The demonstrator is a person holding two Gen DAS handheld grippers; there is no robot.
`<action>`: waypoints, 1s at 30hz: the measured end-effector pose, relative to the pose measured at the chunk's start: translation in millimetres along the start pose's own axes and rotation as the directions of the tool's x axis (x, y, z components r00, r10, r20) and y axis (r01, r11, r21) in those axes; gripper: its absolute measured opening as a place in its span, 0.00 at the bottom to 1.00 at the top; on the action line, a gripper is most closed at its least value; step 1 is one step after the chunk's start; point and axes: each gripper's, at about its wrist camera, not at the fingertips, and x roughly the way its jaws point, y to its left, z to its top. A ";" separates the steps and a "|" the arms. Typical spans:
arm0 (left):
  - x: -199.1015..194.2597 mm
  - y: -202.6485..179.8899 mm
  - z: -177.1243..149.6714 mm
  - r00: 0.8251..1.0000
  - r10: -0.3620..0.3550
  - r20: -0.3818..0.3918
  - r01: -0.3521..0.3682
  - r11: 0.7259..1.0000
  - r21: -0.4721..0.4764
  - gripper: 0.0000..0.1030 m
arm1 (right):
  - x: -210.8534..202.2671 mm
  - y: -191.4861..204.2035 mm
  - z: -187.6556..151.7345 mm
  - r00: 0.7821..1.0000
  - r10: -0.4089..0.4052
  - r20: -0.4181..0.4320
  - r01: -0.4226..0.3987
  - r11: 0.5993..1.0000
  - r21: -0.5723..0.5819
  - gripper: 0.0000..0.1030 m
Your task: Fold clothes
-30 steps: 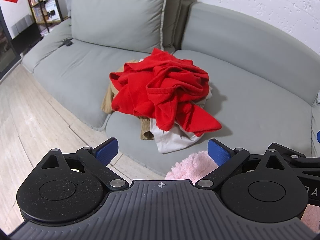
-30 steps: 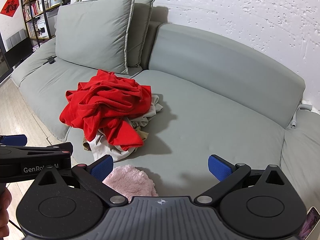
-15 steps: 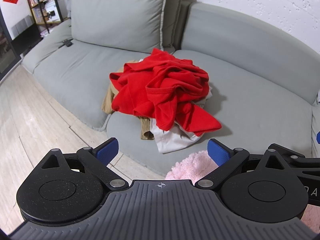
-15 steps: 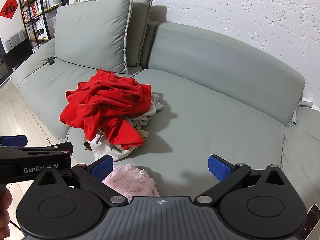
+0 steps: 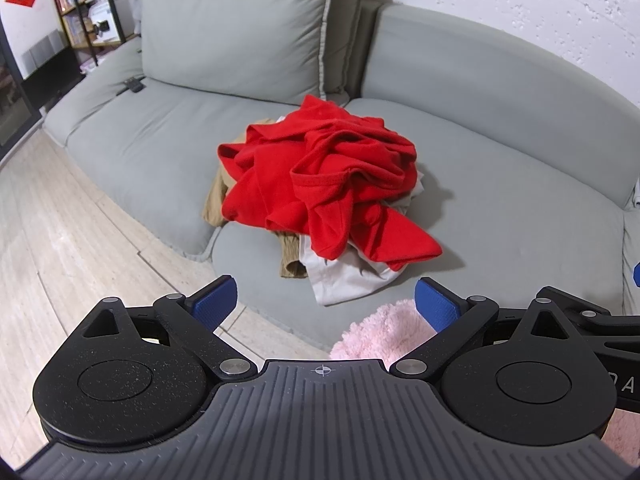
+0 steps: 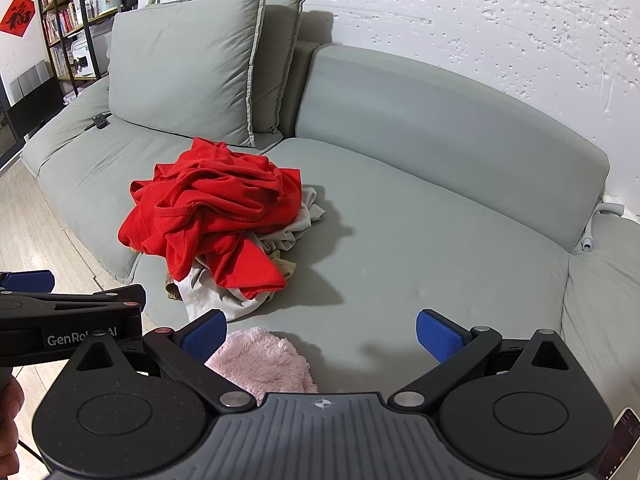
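Observation:
A crumpled red garment (image 5: 332,184) tops a pile on the grey sofa seat (image 5: 520,216), over a white garment (image 5: 344,280) and a tan one (image 5: 214,204). The red garment (image 6: 216,216) and white garment (image 6: 212,300) also show in the right wrist view, left of centre. My left gripper (image 5: 325,306) is open and empty, held in front of the sofa's edge, short of the pile. My right gripper (image 6: 322,334) is open and empty, to the right of the pile. The left gripper's body (image 6: 68,320) shows at the right view's left edge.
A fluffy pink item (image 5: 384,332) lies just below the grippers at the sofa's front edge; it also shows in the right wrist view (image 6: 264,360). Big grey cushions (image 6: 184,64) lean at the sofa's back left. A bookshelf (image 6: 80,20) stands far left. Pale wood floor (image 5: 60,240) lies left.
Both views have shifted only slightly; the grippers stay open and the pile has not moved.

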 end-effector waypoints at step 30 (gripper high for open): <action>71.0 36.5 -1.4 1.000 -0.016 0.018 0.017 0.999 -0.050 0.68 | 58.9 35.5 25.9 0.979 0.174 0.103 -0.163 0.981 -0.106 0.99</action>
